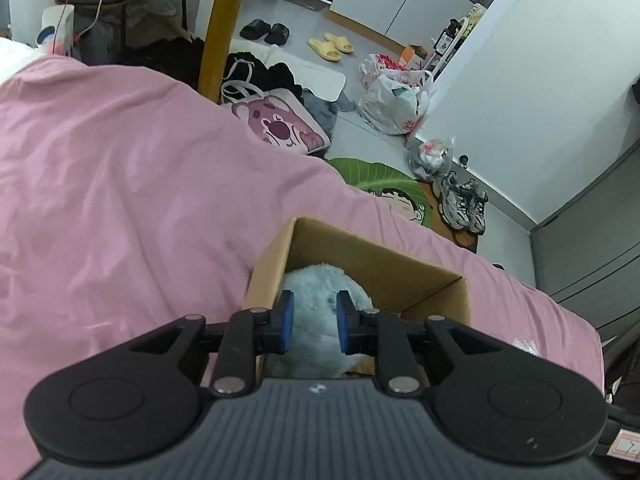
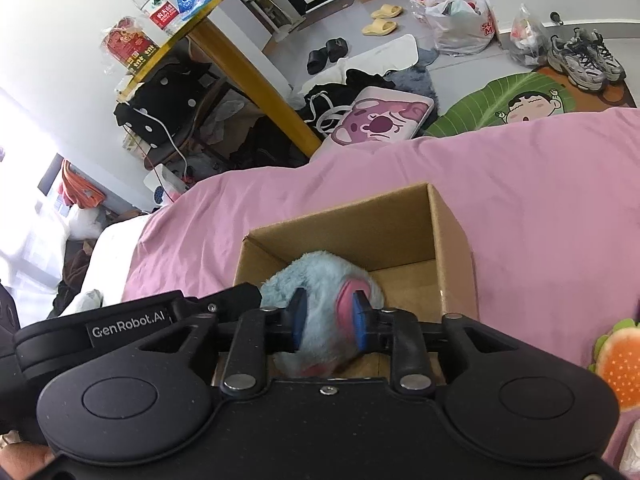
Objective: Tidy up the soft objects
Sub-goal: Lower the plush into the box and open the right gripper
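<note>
Here the pale blue plush toy (image 2: 320, 280) sits down inside the open cardboard box (image 2: 452, 240), which stands on the pink bed cover (image 1: 120, 200); so one soft thing looks as good as stowed; both pairs of tongs reach into the box over it; the left tongs (image 1: 314, 320) have their blue pads set apart on either side of the toy's fur, and whether they press it or merely bracket it cannot be told from this view; the right tongs (image 2: 328, 318) likewise stand with pads apart around the toy's rounded pink-patched part, close to the fur, grip uncertain; the rest of the box floor shows bare cardboard, so there is room for more; at the right edge of the right wrist view an orange and green plush (image 2: 620, 364) lies on the bed outside the box, well apart from it; judging by that, the task is partway along: this toy needs letting go, and at least that other one awaits collection
</note>
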The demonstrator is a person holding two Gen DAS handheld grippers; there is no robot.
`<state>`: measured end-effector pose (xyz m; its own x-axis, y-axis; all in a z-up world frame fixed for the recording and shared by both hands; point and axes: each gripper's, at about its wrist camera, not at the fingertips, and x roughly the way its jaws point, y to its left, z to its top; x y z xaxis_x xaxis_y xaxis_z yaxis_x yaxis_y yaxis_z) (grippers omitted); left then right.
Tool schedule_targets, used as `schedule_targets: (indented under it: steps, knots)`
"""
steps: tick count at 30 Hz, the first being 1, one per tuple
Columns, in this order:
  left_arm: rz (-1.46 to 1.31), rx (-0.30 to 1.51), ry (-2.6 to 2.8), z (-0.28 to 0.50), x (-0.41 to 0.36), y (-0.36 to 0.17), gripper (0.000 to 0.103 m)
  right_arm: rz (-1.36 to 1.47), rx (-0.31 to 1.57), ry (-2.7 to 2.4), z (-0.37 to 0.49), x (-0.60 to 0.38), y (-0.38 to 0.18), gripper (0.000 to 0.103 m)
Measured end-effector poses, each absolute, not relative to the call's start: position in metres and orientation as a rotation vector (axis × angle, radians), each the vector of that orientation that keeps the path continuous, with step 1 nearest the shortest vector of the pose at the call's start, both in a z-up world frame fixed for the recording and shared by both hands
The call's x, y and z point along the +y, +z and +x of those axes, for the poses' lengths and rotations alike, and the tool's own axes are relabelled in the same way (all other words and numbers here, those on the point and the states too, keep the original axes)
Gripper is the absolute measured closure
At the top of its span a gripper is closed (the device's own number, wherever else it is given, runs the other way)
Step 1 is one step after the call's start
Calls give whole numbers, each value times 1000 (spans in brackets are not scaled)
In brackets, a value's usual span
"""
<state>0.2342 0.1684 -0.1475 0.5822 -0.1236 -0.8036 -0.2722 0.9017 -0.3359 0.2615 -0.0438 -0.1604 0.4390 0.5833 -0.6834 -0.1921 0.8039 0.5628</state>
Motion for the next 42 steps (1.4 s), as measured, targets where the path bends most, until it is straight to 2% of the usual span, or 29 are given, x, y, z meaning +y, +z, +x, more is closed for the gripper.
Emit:
schedule_targets:
  steps: [4,7,10,12,15,23,31,36,42]
  knots:
    - [-462,970,97,229,166,-141,80,449,999,502,254,-52,-153,69]
    - [-443,965,109,224,161,-132,70,455,984,509,249,-58,-145,61]
    - [-423,955,127,219,156,-121,55,452,963,516,243,-65,-135,58]
    - [-414,946,145,213,152,-113,40,448,949,519,240,-71,-129,53]
    - [-390,926,167,204,145,-103,30,439,923,515,232,-80,-120,43]
    - [-344,910,188,179,122,-84,24,428,852,512,213,-113,-101,18]
    - [-300,897,213,159,95,-67,22,414,824,513,200,-139,-89,11]
    - [-278,878,250,147,79,-52,15,402,798,546,189,-156,-80,1]
    - [-224,843,277,134,60,-42,12,357,786,551,179,-181,-76,0]
